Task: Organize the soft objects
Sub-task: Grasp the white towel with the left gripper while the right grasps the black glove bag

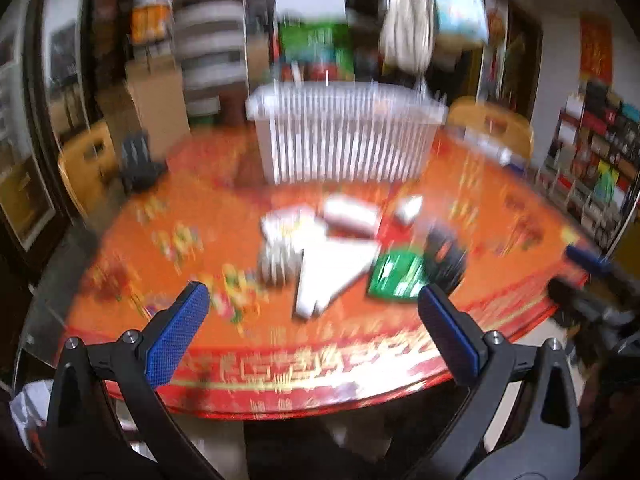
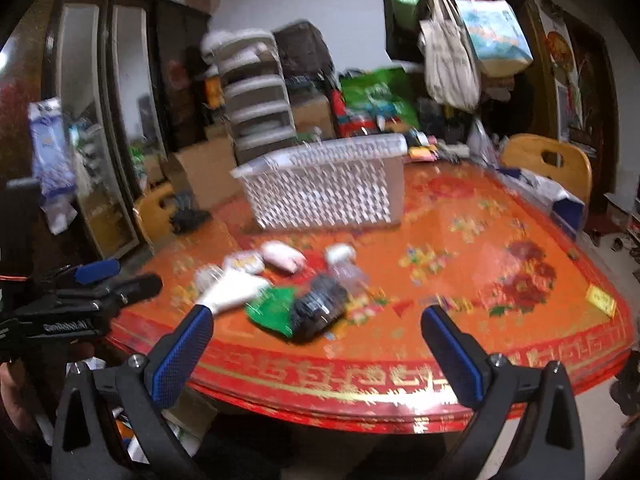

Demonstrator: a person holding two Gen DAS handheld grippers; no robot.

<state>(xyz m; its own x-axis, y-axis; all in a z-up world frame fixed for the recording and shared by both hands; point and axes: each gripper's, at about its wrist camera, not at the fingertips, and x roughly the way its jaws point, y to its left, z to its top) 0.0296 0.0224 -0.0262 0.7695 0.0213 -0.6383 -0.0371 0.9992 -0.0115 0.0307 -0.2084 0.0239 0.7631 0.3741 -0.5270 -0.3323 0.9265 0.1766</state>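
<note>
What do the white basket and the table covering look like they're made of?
White basket: likely rigid plastic, judging by its slotted, lattice walls and thick rim. Table covering: probably glossy vinyl or glass over printed cloth, given the bright reflections along its edge; motion blur leaves it uncertain.

Cluttered room: white wall (image 2: pixel 320 8), dark mirrored wardrobe (image 2: pixel 100 120), grey drawer unit (image 2: pixel 256 96), wooden chair (image 2: pixel 548 160), bags (image 2: pixel 452 64) hanging above.

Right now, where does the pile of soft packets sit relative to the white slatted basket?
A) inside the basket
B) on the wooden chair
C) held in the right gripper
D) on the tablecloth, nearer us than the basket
D: the pile lies on the red tablecloth in front of the basket; both the left gripper and right gripper are open and hold nothing.
</note>
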